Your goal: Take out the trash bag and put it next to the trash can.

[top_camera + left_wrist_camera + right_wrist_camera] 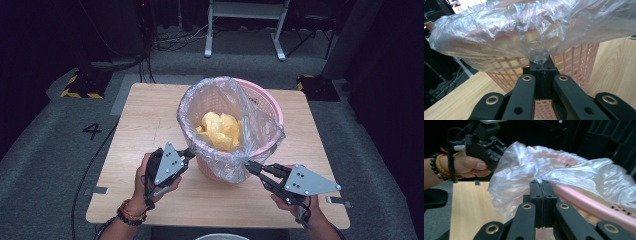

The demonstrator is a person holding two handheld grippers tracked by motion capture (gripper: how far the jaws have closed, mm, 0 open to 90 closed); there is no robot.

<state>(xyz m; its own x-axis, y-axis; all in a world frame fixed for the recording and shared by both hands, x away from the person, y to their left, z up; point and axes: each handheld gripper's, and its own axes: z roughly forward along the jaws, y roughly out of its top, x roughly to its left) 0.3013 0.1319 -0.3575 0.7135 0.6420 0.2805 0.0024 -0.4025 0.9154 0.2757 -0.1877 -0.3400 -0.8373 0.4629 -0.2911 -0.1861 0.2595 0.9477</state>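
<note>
Pink basket [270,107] stands upright near the middle of the wooden table [150,130], lined with a clear plastic bag [220,95] whose edge is folded out over the rim and hangs down the near side. Yellow crumpled stuff [220,131] lies inside the bag, low in the basket; can't tell what it is. Left gripper [189,153] sits at the basket's near-left side, held by the left hand [150,182], which wears a bead bracelet [129,214] on the wrist. In the left gripper view its jaws are pressed fully together with a pinch of the bag [539,58] caught between the tips, and the basket's pink lattice wall [576,62] is right behind them. Right gripper [248,165] is at the near-right side of the basket, with the right hand [295,205] holding it over the table's front edge. In the right gripper view its jaws are also clamped flat against each other, gripping a fold of bag film [539,180] at the tips, just beside the pink rim [584,205]. That view also shows the left gripper [496,161] farther off, up against the bag's far side. Both grippers hold the bag's overhang on opposite sides, with film bunched between them. Table stands on grey floor [45,150] marked with a 4 [92,131].
</note>
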